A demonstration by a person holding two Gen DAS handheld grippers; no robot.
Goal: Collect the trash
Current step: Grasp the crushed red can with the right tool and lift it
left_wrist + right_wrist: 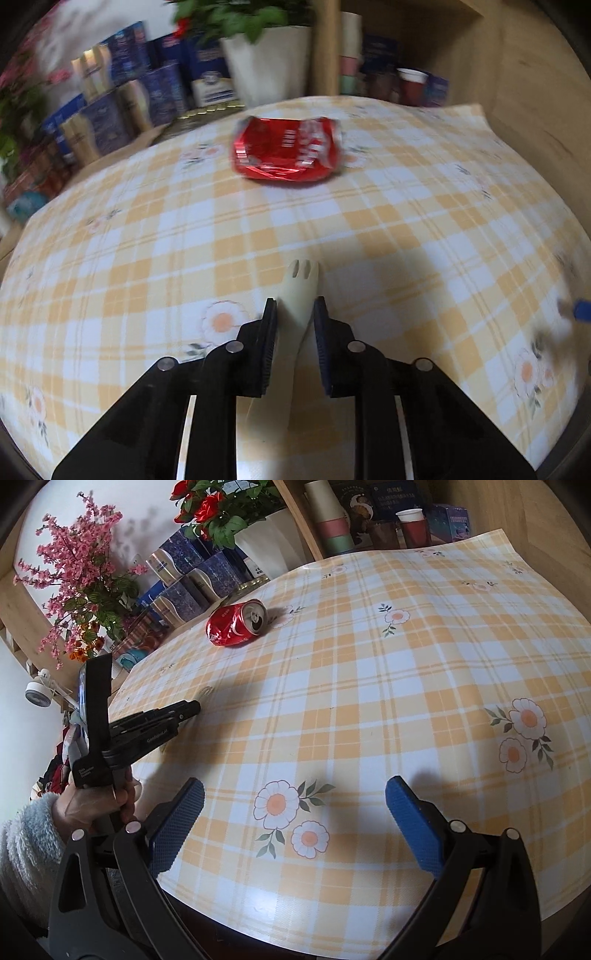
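Observation:
A crushed red drink can (286, 147) lies on its side far out on the yellow checked tablecloth (147, 229); in the right wrist view the can (236, 624) shows its open top. A cream plastic fork (303, 275) lies on the cloth with its tines pointing away. My left gripper (295, 302) is shut on the fork's neck, both pads touching it. In the right wrist view a hand in a fluffy sleeve (26, 845) holds the left gripper (195, 706) at the left. My right gripper (295, 786) stands wide open over the cloth near the front edge, nothing between its fingers.
Beyond the can stand a white plant pot (269, 62), blue and gold boxes (122, 96), stacked paper cups (332, 520) and a red cup (415, 528) beside a wooden shelf post (327, 48). Pink flowers (74, 579) crowd the left. The table's front edge (258, 941) is close below.

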